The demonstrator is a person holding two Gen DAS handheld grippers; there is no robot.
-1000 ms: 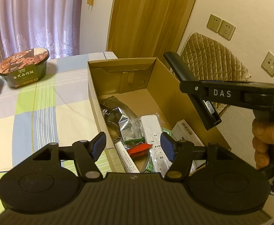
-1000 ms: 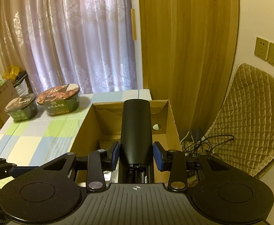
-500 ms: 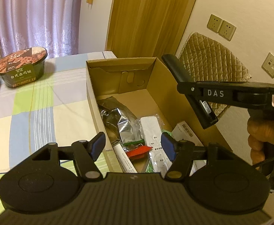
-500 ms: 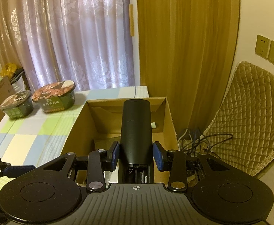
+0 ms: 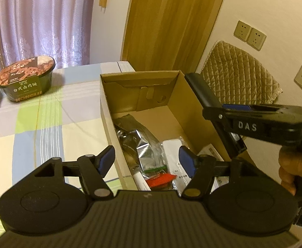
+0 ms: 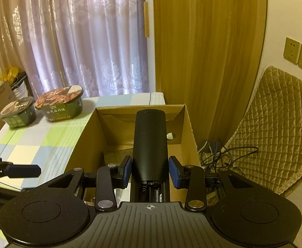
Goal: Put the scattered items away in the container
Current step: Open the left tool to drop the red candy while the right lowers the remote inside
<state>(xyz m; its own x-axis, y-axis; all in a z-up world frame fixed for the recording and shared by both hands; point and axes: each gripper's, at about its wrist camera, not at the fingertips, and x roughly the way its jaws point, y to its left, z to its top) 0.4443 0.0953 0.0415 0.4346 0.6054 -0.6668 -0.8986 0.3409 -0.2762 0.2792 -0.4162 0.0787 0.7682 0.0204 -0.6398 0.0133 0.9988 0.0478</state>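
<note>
Black remote above the cardboard box
The right gripper appears to clamp the remote, pads barely apart from it; left gripper gapes empty over the box's near end.

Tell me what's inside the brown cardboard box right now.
Inside the brown cardboard box: a crinkled silver foil pouch, a white remote control, a red packet, a white tube, a barcoded white carton. The left hand-held gripper hides the near end.
</note>
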